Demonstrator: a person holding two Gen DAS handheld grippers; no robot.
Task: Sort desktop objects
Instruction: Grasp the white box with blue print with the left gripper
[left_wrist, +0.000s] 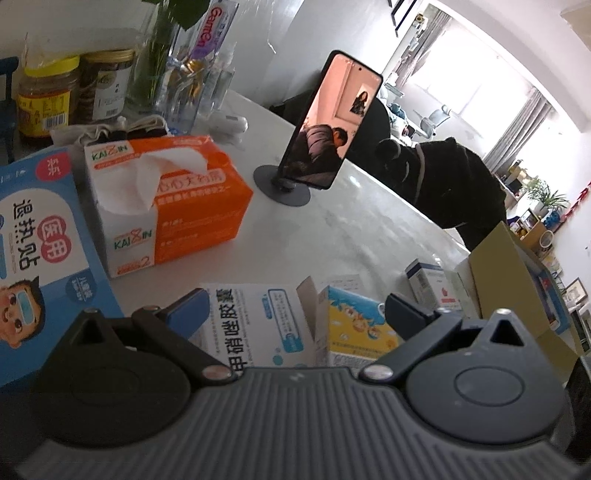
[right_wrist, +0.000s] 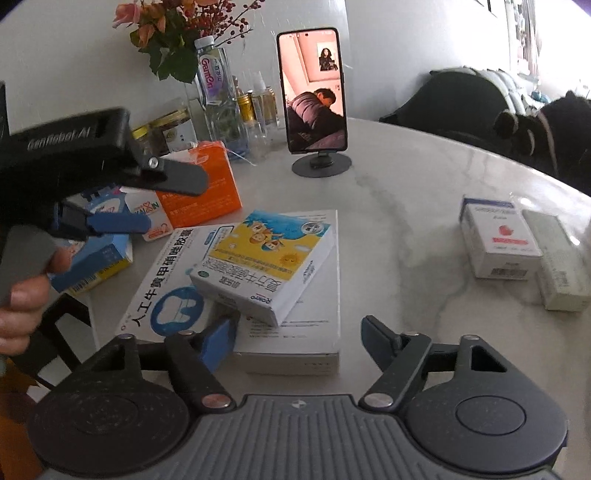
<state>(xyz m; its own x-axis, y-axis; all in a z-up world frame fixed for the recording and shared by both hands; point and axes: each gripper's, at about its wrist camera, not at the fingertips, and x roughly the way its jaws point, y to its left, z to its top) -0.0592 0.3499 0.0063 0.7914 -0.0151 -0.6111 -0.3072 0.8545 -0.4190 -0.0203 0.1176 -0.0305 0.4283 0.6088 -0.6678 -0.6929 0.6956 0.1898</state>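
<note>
A small yellow-and-blue medicine box (right_wrist: 266, 258) lies on top of a large flat white box (right_wrist: 314, 325) on the marble table (right_wrist: 406, 229). Both show in the left wrist view, the white box (left_wrist: 255, 325) and the yellow box (left_wrist: 354, 325), between my fingers. My left gripper (left_wrist: 295, 310) is open above them; it also shows in the right wrist view (right_wrist: 162, 199), open and empty. My right gripper (right_wrist: 299, 336) is open over the front edge of the white box. A white box with a red mark (right_wrist: 498, 240) and a pale box (right_wrist: 561, 258) lie at the right.
An orange tissue box (left_wrist: 166, 199) and a blue fever-patch box (left_wrist: 33, 254) sit at the left. A phone on a round stand (right_wrist: 314, 96) stands at the back. Jars, bottles and a flower vase (right_wrist: 218, 99) crowd the back left. A cardboard box (left_wrist: 517, 280) stands at the right.
</note>
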